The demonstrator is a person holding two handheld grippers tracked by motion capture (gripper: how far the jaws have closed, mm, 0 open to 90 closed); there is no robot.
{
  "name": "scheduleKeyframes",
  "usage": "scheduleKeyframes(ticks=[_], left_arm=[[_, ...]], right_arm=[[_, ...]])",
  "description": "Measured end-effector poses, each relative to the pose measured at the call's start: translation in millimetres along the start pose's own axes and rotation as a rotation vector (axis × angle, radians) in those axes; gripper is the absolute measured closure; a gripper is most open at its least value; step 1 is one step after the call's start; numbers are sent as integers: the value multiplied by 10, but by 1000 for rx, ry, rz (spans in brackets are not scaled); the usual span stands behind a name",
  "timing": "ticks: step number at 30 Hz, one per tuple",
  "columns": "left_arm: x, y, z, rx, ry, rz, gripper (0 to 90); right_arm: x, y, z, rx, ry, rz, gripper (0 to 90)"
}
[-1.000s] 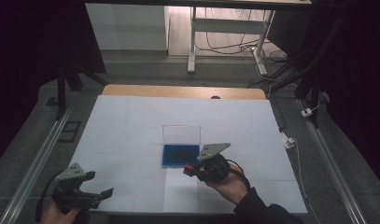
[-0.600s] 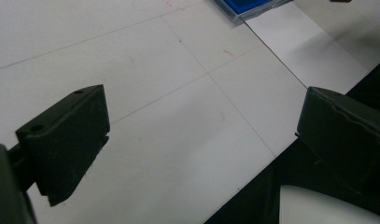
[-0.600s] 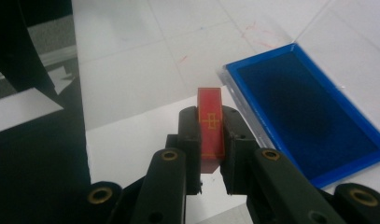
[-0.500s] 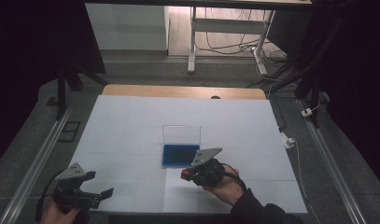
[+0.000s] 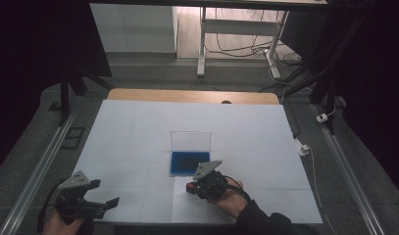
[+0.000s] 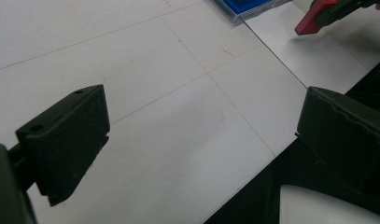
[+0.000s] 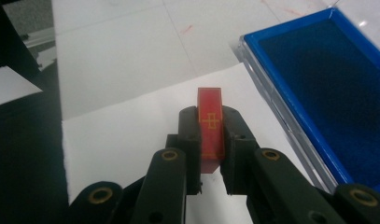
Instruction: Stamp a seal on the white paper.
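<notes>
A slim red block (image 7: 210, 128) marked with a yellow cross-shaped sign is clamped between the two black jaws of the right hand-held gripper (image 7: 211, 140), which are pressed tight against its long sides. In the right gripper view the block is seen to stick out past the jaw tips, above a loose white sheet of paper (image 7: 131, 135) that is laid on the bench (image 5: 138, 127). Whether the block's end touches the sheet cannot be told. Just beside the block, at the right of that view, a clear-walled case with a dark blue lining (image 7: 337, 88) is found, its near edge resting by the border of the sheet. In the high view the right hand-held gripper (image 5: 193, 186) is seen near the front middle of the white-covered bench, just in front of the blue case (image 5: 187, 161), whose transparent lid (image 5: 190, 141) is stood upright behind it. The left hand-held gripper (image 5: 101, 203) is held at the front left corner of the bench, well apart from the case. Its jaws are spread wide in the left gripper view, with nothing between them but the bare white surface and its thin seam lines. At the far upper right of that view, the red block (image 6: 314, 18) is seen in the other gripper's jaws, over the sheet, near a corner of the blue case (image 6: 243, 7).
</notes>
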State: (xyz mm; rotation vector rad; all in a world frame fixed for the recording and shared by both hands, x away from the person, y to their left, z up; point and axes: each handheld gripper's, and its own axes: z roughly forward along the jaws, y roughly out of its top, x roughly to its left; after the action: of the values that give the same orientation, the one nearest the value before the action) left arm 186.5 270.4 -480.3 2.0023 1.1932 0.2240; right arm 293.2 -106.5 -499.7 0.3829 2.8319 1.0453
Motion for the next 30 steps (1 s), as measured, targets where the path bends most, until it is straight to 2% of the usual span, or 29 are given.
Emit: scheduleKeyframes(ticks=[10, 14, 15, 19, 24, 25, 28, 30], left_arm=[[-1, 0, 1, 0, 0, 1, 28], [-2, 1, 3, 2, 1, 1, 29], [-3, 1, 3, 3, 0, 0, 28], [-3, 2, 5, 5, 0, 1, 29], [-5, 6, 9, 8, 1, 1, 29], [-5, 7, 10, 8, 1, 1, 29], [-3, 10, 12, 10, 2, 1, 30], [-2, 11, 14, 10, 0, -1, 30]], right_arm=[[22, -33, 96, 16, 2, -19, 798], [13, -69, 98, -3, 6, -1, 801], [14, -69, 99, -1, 2, -12, 801], [28, -66, 99, 4, -3, -3, 803], [63, -59, 103, 11, -21, -14, 805], [72, -54, 102, 19, -35, -36, 804], [118, -46, 107, 22, -54, -48, 805], [152, -40, 108, 27, -74, -74, 805]])
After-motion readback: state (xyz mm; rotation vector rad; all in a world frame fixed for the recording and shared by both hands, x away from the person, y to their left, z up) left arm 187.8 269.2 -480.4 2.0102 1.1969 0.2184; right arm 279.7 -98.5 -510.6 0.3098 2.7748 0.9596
